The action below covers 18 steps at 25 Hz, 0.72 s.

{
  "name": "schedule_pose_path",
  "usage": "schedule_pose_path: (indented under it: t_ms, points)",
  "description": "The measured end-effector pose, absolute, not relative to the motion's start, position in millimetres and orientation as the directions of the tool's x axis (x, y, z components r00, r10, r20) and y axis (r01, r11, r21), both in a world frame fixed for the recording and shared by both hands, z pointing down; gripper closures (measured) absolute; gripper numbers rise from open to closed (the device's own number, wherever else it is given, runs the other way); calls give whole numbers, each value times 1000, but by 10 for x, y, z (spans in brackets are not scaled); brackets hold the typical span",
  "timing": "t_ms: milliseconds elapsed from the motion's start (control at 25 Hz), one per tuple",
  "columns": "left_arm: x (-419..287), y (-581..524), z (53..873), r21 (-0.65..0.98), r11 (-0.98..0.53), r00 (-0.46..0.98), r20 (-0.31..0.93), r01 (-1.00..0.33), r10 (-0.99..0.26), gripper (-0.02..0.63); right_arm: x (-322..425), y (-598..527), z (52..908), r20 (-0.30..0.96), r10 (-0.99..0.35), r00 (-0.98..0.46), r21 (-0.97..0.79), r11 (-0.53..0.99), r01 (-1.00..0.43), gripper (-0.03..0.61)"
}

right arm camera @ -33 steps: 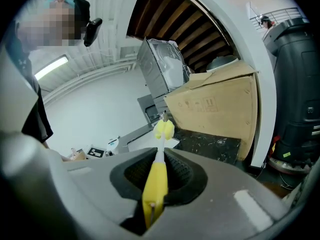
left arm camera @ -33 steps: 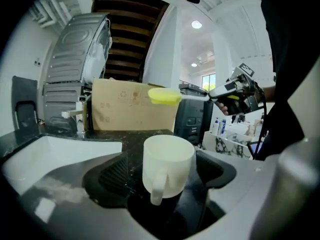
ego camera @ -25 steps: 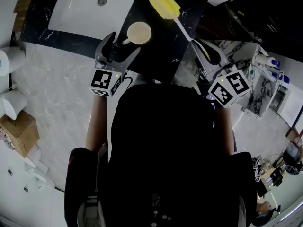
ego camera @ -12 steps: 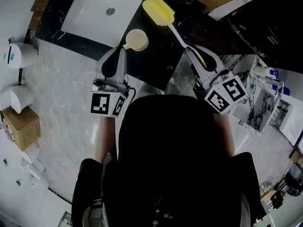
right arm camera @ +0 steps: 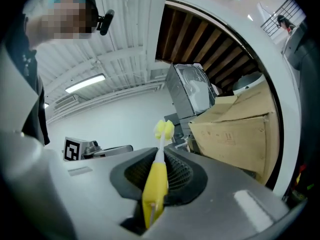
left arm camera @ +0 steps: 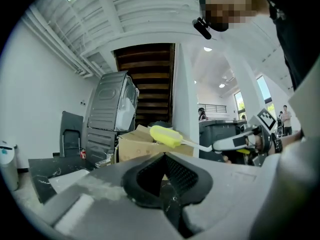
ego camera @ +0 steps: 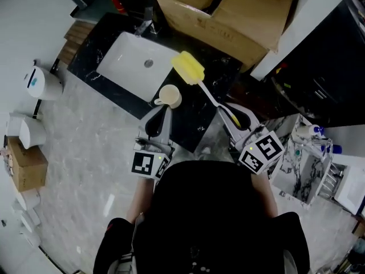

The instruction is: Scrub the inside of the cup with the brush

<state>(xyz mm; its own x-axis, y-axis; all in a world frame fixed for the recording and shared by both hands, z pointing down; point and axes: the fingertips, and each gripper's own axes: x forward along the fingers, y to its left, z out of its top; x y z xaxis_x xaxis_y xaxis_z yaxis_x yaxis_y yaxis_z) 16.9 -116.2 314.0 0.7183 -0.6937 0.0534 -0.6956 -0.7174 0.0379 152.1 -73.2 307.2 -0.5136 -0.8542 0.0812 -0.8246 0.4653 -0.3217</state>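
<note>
A cream cup (ego camera: 170,96) hangs over the black counter (ego camera: 197,116), and my left gripper (ego camera: 162,111) is shut on its handle. In the left gripper view the closed jaws of the left gripper (left arm camera: 165,160) hide almost all of the cup. The brush has a yellow sponge head (ego camera: 188,67), a white shaft and a yellow handle (right arm camera: 155,184). My right gripper (ego camera: 229,119) is shut on that handle, with the right gripper (right arm camera: 159,173) holding the brush pointing forward, its sponge head (right arm camera: 164,129) out in front. The sponge head (left arm camera: 165,136) sits above and just right of the cup.
A white sink (ego camera: 134,64) is set in the counter to the left of the cup. Big cardboard boxes (ego camera: 228,10) stand behind the counter. A white bin (ego camera: 39,82) and a small box (ego camera: 23,164) sit on the floor at left, a rack (ego camera: 311,158) at right.
The left jaws, open around the cup's handle a second ago, have shut on it. Both grippers have risen, the cup and the brush with them.
</note>
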Motion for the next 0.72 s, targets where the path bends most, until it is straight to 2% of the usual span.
schedule_pose_path:
  t_ms: [440, 720]
  points:
    - [232, -1145, 2629, 29, -682, 681, -44, -731, -731, 612, 1657, -653, 2488, -47, -872, -487, -223, 485, -846, 537]
    - [349, -1145, 2537, -10, -689, 688, -59, -725, -723, 612, 1692, -714, 2346, -111, -878, -465, -210, 478, -853, 538]
